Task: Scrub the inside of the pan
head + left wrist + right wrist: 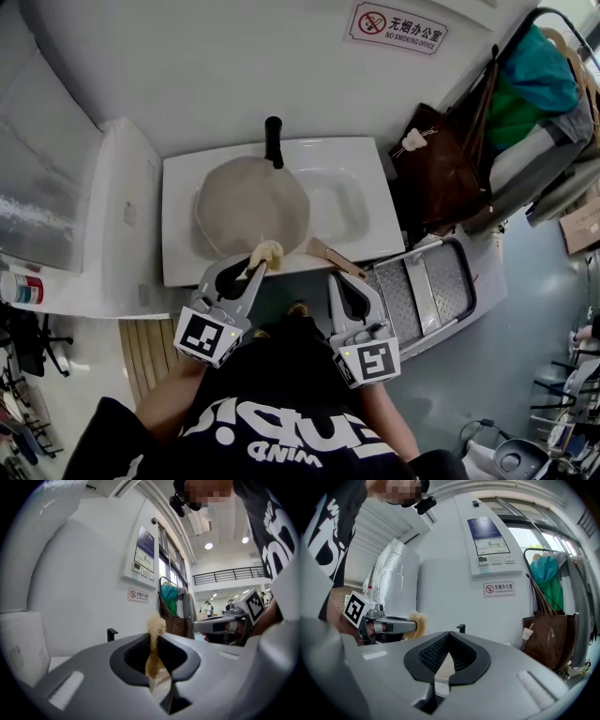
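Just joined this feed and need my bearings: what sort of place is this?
Probably an office wash corner: a white sink with the pan resting on it, a no-smoking-office sign on the wall, and bags hung beside it.

A white sink point(178, 220) stood against the wall, just ahead of the left gripper point(253, 266) and the right gripper point(335, 279). A round grey pan point(251, 204) lay in its basin, straight beyond the left gripper, with its black handle point(273, 141) pointing away from it. A small wooden piece point(325, 254) rested on the near rim, just ahead of the right gripper.
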Motion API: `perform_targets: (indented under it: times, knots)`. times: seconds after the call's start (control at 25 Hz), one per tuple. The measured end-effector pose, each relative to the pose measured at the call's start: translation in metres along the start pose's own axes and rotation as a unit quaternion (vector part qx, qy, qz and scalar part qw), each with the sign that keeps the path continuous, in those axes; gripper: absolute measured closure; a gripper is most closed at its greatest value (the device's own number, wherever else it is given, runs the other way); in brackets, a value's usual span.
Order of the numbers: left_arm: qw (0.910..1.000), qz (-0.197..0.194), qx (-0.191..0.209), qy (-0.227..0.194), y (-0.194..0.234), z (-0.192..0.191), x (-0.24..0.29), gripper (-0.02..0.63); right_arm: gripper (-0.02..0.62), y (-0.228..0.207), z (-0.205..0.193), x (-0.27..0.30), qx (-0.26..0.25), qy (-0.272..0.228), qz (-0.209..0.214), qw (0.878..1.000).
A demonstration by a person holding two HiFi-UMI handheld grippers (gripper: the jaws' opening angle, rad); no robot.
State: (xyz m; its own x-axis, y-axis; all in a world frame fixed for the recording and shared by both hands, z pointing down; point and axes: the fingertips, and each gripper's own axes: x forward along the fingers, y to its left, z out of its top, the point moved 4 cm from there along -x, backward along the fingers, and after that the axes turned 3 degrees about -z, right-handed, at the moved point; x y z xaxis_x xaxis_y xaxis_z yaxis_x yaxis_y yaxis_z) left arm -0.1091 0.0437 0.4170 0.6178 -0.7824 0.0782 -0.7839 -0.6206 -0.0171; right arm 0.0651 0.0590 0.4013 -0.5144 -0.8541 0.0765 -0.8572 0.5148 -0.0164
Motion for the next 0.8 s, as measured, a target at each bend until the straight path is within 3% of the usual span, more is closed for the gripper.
perform_targets:
  times: [0.8]
  knots:
    - [0.9993,-0.01,-0.026,0.023,-0.004,-0.008,0.016,0.568,0.588,-0.009,-0.005,0.0,-0.004,0.007,0.007,1.0]
